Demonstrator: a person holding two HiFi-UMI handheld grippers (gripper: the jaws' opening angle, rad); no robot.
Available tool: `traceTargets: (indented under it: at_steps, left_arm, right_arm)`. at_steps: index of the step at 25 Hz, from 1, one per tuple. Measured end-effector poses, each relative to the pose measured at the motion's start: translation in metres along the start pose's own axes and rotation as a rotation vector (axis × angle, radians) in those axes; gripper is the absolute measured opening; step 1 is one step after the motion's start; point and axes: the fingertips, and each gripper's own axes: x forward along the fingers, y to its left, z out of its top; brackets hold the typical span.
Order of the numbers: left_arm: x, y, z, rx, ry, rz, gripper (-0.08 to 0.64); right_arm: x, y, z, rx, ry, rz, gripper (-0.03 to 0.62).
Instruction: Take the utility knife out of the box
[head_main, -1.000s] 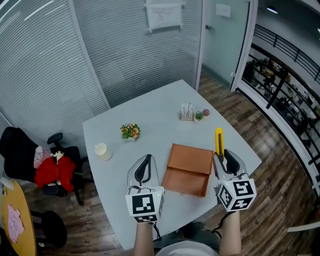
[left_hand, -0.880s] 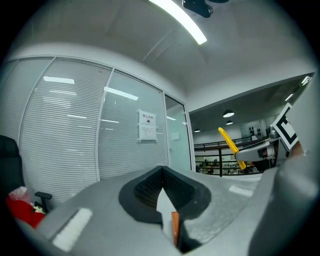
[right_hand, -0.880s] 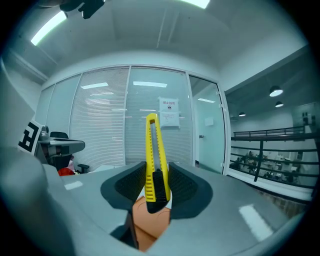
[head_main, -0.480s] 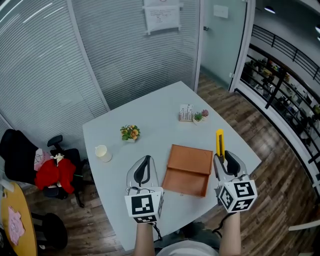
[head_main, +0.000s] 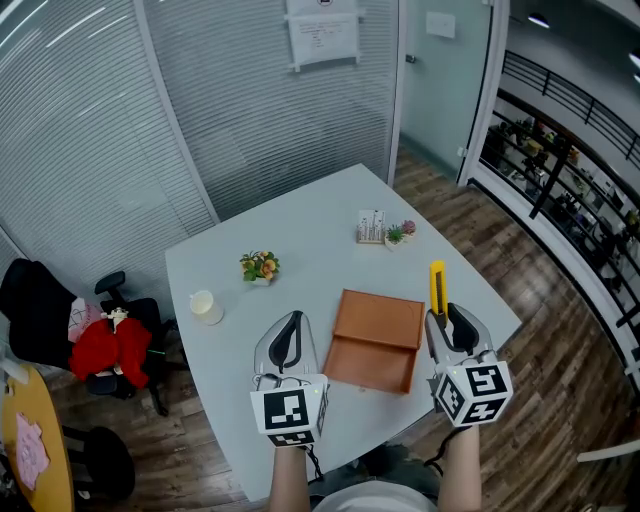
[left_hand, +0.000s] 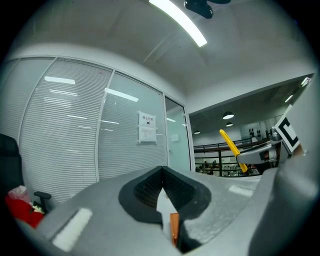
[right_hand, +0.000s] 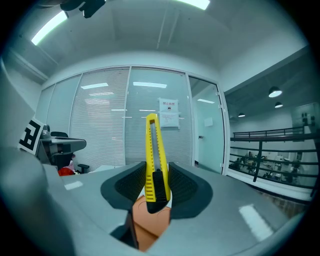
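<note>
Firmly clamped in right tongs (right_hand: 156, 184), yellow utility knife (right_hand: 154, 155), wall notice (right_hand: 169, 113) unreadable.

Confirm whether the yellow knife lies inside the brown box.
No: the knife is clamped in the right gripper, held up beside the box.

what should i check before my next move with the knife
1. Grip: ok. The right gripper has its pads pressed on both sides of the utility knife, at its black end.
2. Knife out of the box: ok. It is held in the air to the right of the brown box.
3. Blade retracted: cannot tell; the tip is too small to read.
4. Left gripper free: ok. Its jaws are together with nothing between them.
5. Spot to set it down: ok. The table shows bare surface between the box and the small plant.
</note>
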Motion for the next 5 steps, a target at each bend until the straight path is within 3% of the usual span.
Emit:
traceTargets:
  at_steps: [5]
  left_arm:
    - [-0.0005, -0.0033, -0.0001, 0.004, -0.004, 0.003, 0.000]
  right_arm:
    - [-0.0022, -0.0039, -0.0013, 0.001, 0.000, -0.003, 0.169]
